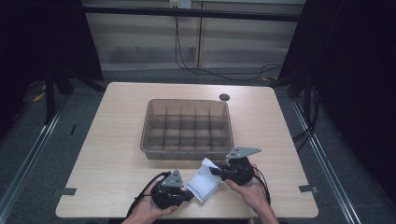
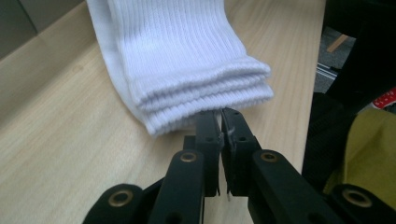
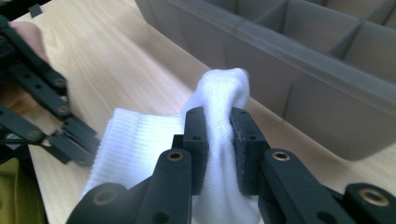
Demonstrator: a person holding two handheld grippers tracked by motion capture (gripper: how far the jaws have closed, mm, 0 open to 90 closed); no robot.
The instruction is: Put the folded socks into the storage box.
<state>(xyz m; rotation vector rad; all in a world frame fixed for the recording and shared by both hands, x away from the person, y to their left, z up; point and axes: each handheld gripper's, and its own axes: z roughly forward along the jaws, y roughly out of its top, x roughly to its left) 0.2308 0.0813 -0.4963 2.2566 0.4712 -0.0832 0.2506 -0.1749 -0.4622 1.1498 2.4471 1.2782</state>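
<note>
White socks [image 1: 204,183] lie folded on the desk [image 1: 112,140] front edge, btw both tongs. Right tongs [image 3: 217,122] clamp the toe end; left tongs [image 2: 221,122] pinch just the cuff edge, prob slips if pulled toward divider bin [image 1: 187,126].

Tabletop [image 1: 116,140]: we see pale wood grain.
Divided bin [image 1: 187,128]: we see a translucent grey box with small compartments, mid-tabletop.
Dark disc [image 1: 224,97]: we spot it just beyond the bin's far right corner.
Cable [image 1: 210,72]: we see it trailing across the floor behind.
</note>
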